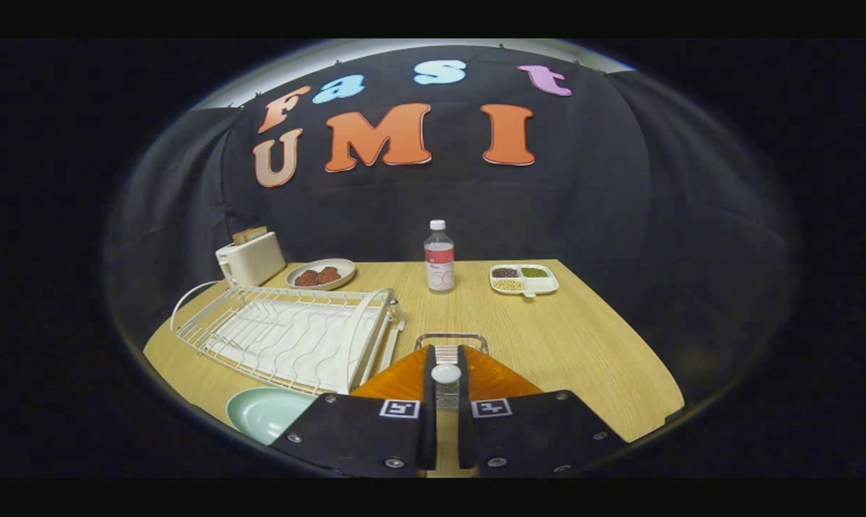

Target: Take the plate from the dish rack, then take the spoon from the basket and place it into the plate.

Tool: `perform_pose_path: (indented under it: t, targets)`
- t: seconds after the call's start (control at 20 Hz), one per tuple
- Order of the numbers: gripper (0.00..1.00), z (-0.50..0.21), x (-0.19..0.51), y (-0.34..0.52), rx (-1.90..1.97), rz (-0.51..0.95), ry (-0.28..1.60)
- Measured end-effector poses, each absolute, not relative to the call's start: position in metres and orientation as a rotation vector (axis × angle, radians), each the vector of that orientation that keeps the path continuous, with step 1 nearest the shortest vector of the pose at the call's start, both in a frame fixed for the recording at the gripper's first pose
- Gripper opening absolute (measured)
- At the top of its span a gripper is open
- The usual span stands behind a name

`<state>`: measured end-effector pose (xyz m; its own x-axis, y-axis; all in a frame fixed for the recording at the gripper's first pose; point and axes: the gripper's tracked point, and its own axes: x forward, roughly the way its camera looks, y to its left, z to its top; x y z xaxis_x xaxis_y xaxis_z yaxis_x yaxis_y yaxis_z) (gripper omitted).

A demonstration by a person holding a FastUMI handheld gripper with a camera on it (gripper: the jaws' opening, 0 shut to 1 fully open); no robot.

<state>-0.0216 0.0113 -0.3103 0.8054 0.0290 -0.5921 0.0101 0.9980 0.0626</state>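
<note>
My gripper (pixel 447 352) is shut on a spoon (pixel 446 375), whose pale rounded end shows in the narrow gap between the two fingers. Right under and just ahead of the fingers sits the orange basket (pixel 503 380), its wire handle (pixel 451 336) just past the fingertips. A pale green plate (pixel 264 413) lies flat on the wooden table (pixel 584 345), left of the fingers and in front of the white wire dish rack (pixel 289 334). No dishes stand in the rack.
Along the back of the table stand a white toaster (pixel 250 258) with bread, a plate of brown food (pixel 322 275), a water bottle (pixel 439 257) and a divided tray of beans (pixel 524 278). Bare tabletop lies to the right of the basket.
</note>
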Motion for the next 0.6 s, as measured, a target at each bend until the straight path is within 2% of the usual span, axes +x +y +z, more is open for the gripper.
perform_pose_path:
  t: [0.6]
  targets:
    - [0.12, -0.215, -0.046, 0.029, 0.067, 0.116, 0.573]
